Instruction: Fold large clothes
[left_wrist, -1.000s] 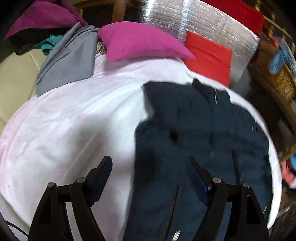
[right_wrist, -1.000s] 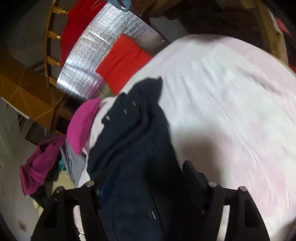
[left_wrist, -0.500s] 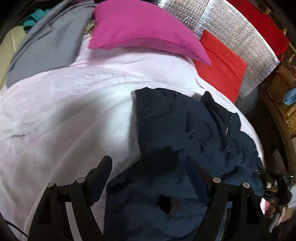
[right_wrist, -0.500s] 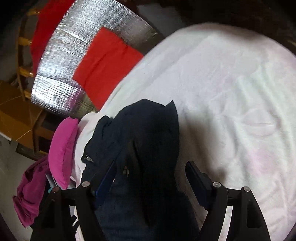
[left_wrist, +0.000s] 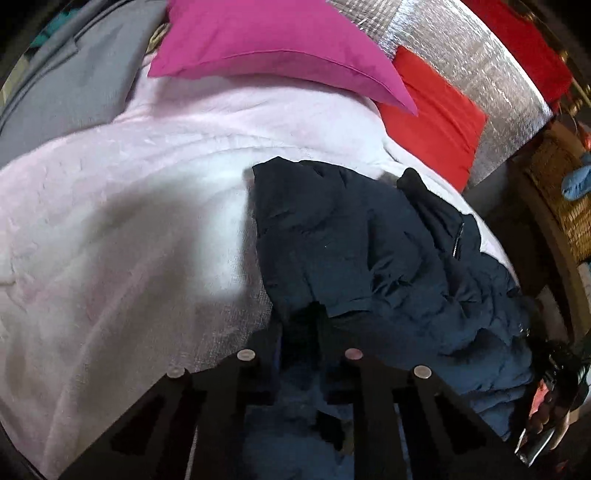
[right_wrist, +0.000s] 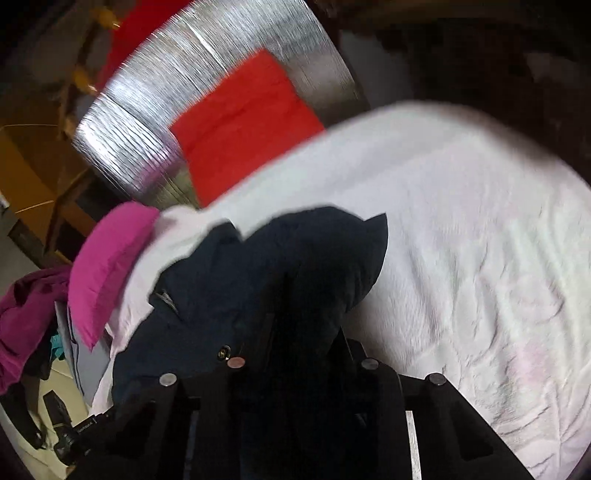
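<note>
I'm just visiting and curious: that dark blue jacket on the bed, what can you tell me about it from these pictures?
The dark blue jacket looks padded and puffy, of smooth synthetic-looking cloth, with a zipper and a metal snap showing. It lies crumpled and bunched, not flat, on the pale pink blanket, below the pink pillow. The left gripper and the right gripper are each closing on a fold of it at its near edge, with cloth between the jaws.

There is one dark blue coat (left_wrist: 369, 251) on one pale pink blanket (left_wrist: 110, 240). There is one bright pink pillow (left_wrist: 273, 40) and one red cloth (left_wrist: 436, 118) on one shiny silver sheet (left_wrist: 480, 74). One grey garment (left_wrist: 74, 85) lies there too. Two grippers show, the left gripper (left_wrist: 299, 332) and the right gripper (right_wrist: 306, 339).
</note>
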